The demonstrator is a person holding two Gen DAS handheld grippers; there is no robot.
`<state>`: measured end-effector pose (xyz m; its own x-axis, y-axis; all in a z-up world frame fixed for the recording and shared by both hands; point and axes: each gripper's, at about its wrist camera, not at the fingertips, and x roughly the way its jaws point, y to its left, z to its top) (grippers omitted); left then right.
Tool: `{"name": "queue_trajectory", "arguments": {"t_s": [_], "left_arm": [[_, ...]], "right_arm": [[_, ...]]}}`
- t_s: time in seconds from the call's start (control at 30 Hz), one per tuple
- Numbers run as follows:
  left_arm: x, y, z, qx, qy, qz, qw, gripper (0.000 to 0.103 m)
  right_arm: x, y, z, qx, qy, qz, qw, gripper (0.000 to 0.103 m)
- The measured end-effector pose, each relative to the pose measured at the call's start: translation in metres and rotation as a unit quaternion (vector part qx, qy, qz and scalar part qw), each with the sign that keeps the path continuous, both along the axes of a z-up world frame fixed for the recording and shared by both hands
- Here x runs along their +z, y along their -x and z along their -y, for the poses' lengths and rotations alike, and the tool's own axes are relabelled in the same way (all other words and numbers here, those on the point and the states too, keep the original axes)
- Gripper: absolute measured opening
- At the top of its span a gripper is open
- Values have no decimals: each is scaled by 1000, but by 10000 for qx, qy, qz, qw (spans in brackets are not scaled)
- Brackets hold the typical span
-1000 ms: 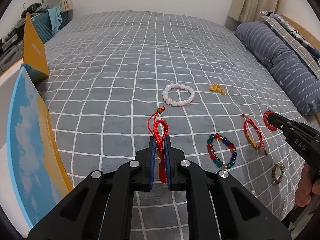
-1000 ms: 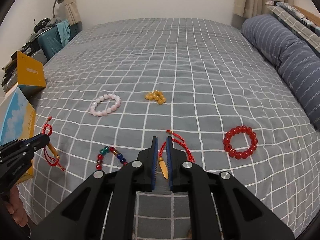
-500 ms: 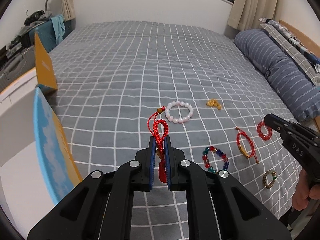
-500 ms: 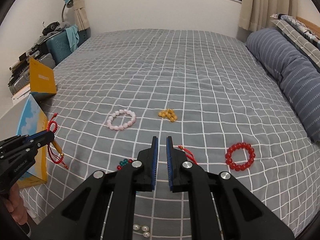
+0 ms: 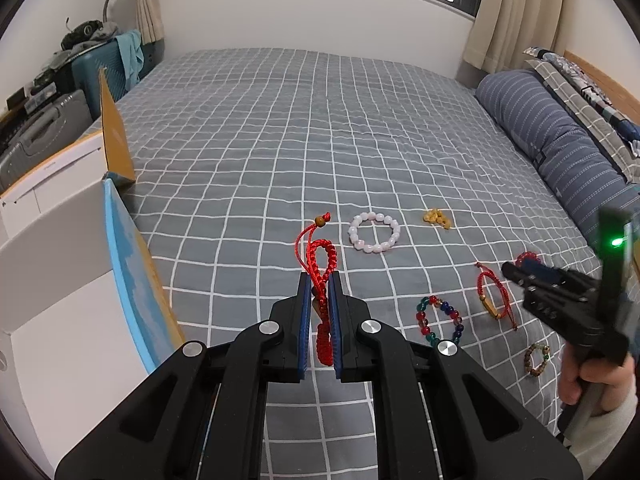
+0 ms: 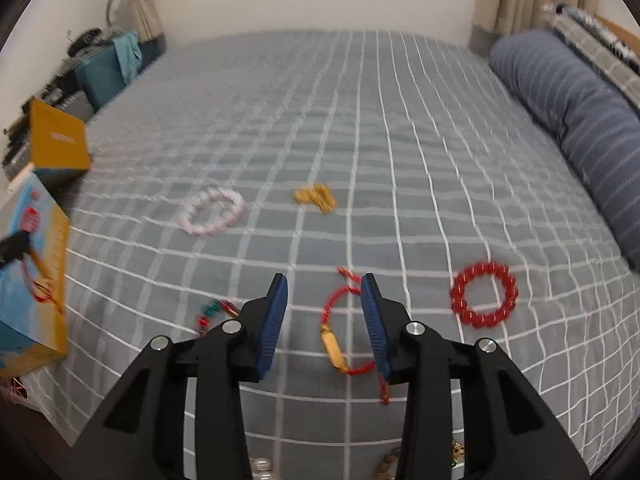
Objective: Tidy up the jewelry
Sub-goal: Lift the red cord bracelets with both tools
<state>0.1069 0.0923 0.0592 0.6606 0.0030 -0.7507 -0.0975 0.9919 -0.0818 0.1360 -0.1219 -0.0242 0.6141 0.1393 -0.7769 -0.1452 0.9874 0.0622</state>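
My left gripper (image 5: pixel 319 280) is shut on a red braided cord bracelet (image 5: pixel 318 256), held above the grey checked bed (image 5: pixel 280 140). My right gripper (image 6: pixel 324 284) is open above a second red cord bracelet with a gold tube (image 6: pixel 340 328); that bracelet also shows in the left wrist view (image 5: pixel 494 296). On the bed lie a white bead bracelet (image 5: pixel 374 232), a yellow bead cluster (image 5: pixel 437 217), a multicoloured bead bracelet (image 5: pixel 439 320), a red bead bracelet (image 6: pixel 483 295) and a small brown bead bracelet (image 5: pixel 537 359). The right wrist view is blurred.
An open box with a blue and yellow lid (image 5: pixel 132 280) stands at the bed's left edge, also in the right wrist view (image 6: pixel 32 280). A striped blue pillow (image 5: pixel 560 148) lies along the right. Suitcases and clutter (image 5: pixel 60 96) stand at the far left.
My right gripper has opened and dropped towards the red cord bracelet with the gold tube. My left gripper has risen and drawn back, still holding its red cord bracelet.
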Motion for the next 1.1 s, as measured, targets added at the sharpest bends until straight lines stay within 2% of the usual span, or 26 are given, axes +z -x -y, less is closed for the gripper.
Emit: {"name": "queue_trajectory", "arguments": {"t_s": [0.13,0.27,0.47,0.6,0.7,0.77,0.87,1.1], "left_arm": [[-5,-1,3,-28,3,-43,10000,9],[-8,-3,5,-41,11,-70,10000,9],[-10,-4,6,-55,9,-79,10000,9],[-13,-4,6,-57,25,-79,9999,9],[-16,-4,5,-51,61,-103,9999,9],[-18,-4,6,-55,69,-111,9999,9],[-20,-5,8,-73,67,-127,9999,9],[-20,-5,10,-95,59,-128,9999,9]], "right_arm": [[-27,-9,10,-107,39,-265,9996,50],[-41,-12,10,-142,72,-379,9992,59],[-62,-16,7,-175,200,-555,9981,60],[-67,-14,10,-190,93,-535,9983,60],[-67,-12,9,-179,121,-526,9984,47],[-66,-10,9,-137,118,-529,9984,30],[-64,-8,8,-105,131,-535,9984,16],[-57,-3,8,-104,79,-483,9987,9]]}}
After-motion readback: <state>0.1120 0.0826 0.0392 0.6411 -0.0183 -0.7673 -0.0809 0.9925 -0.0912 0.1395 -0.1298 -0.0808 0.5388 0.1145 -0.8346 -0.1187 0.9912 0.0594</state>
